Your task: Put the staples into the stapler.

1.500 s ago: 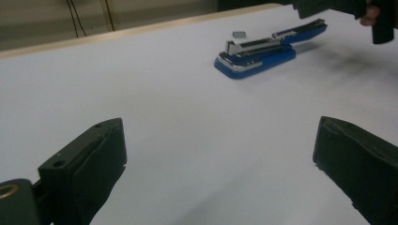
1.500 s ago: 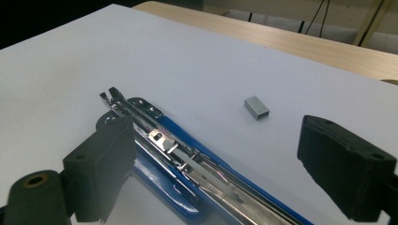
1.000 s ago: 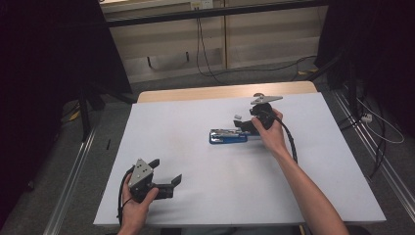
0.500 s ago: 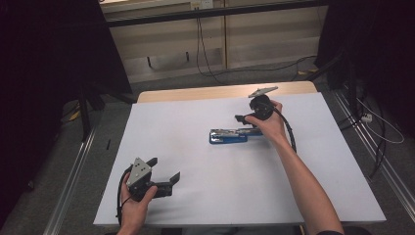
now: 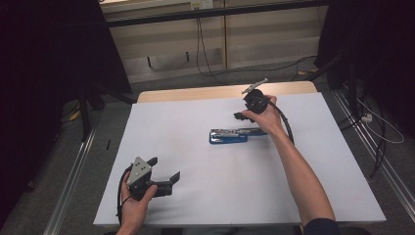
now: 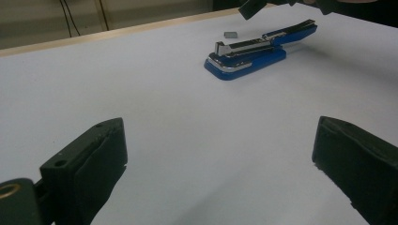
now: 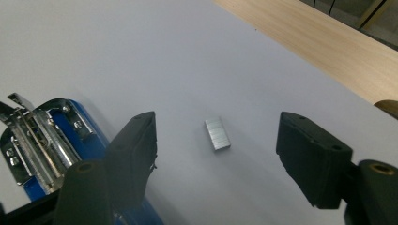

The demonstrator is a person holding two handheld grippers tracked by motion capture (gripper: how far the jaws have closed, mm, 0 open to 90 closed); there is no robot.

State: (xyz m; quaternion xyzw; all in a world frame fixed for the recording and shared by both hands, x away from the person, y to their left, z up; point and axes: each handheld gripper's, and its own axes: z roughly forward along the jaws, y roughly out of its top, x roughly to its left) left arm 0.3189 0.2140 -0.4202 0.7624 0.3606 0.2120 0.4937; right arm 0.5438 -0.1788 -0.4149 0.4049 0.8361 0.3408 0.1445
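The right gripper (image 7: 216, 154), jaws apart and just closing on nothing yet, hung over a staple strip (image 7: 217, 133) at the opened stapler's (image 5: 234, 135) 12 o'clock — apparently for reloading — while the left gripper (image 5: 164, 171) waited unclenched at the table's (image 5: 195, 196) 7 o'clock.

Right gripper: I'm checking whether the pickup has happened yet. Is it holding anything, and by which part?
Nothing is held. The right gripper hangs open above the strip of staples, beside the blue stapler.
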